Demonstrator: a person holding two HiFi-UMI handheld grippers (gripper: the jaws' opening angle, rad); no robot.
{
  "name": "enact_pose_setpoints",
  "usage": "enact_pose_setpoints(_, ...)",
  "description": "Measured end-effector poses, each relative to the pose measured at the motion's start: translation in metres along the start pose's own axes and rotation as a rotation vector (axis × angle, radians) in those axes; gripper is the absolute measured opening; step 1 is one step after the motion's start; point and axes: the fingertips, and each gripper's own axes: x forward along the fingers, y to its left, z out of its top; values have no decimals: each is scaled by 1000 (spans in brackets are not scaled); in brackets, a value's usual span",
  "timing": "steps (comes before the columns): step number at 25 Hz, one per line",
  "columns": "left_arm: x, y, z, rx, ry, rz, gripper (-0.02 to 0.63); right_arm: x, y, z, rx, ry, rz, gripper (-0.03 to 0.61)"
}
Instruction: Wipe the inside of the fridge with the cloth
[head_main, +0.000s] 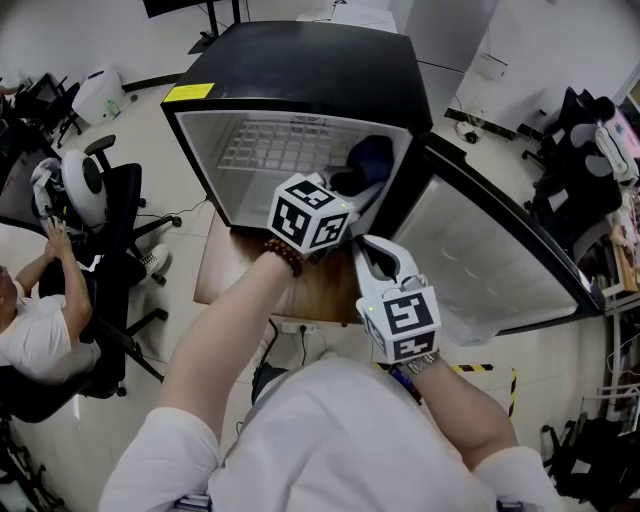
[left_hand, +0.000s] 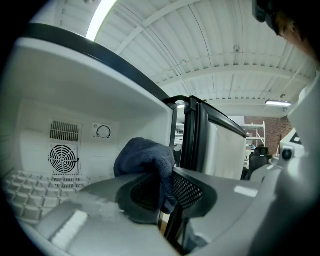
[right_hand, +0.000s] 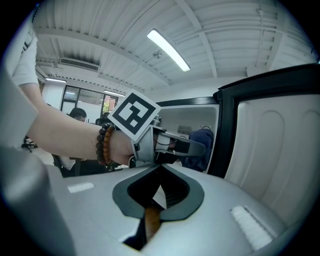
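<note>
A black mini fridge (head_main: 300, 60) stands open on a wooden stand, its door (head_main: 490, 260) swung out to the right. My left gripper (head_main: 350, 188) reaches into the opening at the right side and is shut on a dark blue cloth (head_main: 370, 158). In the left gripper view the cloth (left_hand: 142, 157) bunches up between the jaws of that gripper (left_hand: 162, 187), close to the fridge's right inner wall. My right gripper (head_main: 375, 255) hangs just outside the fridge by the door, shut with nothing in it (right_hand: 159, 192). The right gripper view shows the left gripper (right_hand: 195, 147) with the cloth (right_hand: 204, 142) ahead.
Inside the fridge are a white wire shelf (head_main: 270, 150), a round fan grille (left_hand: 62, 159) and a dial (left_hand: 103, 131) on the back wall. A seated person (head_main: 30, 320) and office chairs (head_main: 110, 200) are at the left. More chairs and shelving (head_main: 590, 130) stand at the right.
</note>
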Motion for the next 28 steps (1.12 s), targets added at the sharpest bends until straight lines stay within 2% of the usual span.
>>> enact_pose_setpoints(7, -17, 0, -3, 24, -14, -25, 77, -2, -14, -5, 14, 10, -30, 2)
enact_pose_setpoints(16, -61, 4, -19, 21, -44, -89, 78, 11, -16, -6, -1, 12, -3, 26)
enact_pose_setpoints(20, -82, 6, -27, 19, -48, -130, 78, 24, -8, -6, -11, 19, 34, 122)
enact_pose_setpoints(25, -111, 6, -39, 18, -48, -174, 78, 38, -3, 2, 73, -20, 103, 146)
enact_pose_setpoints(28, -130, 5, -46, -5, -40, -223, 78, 47, 4, 7, 101, -31, 178, 201)
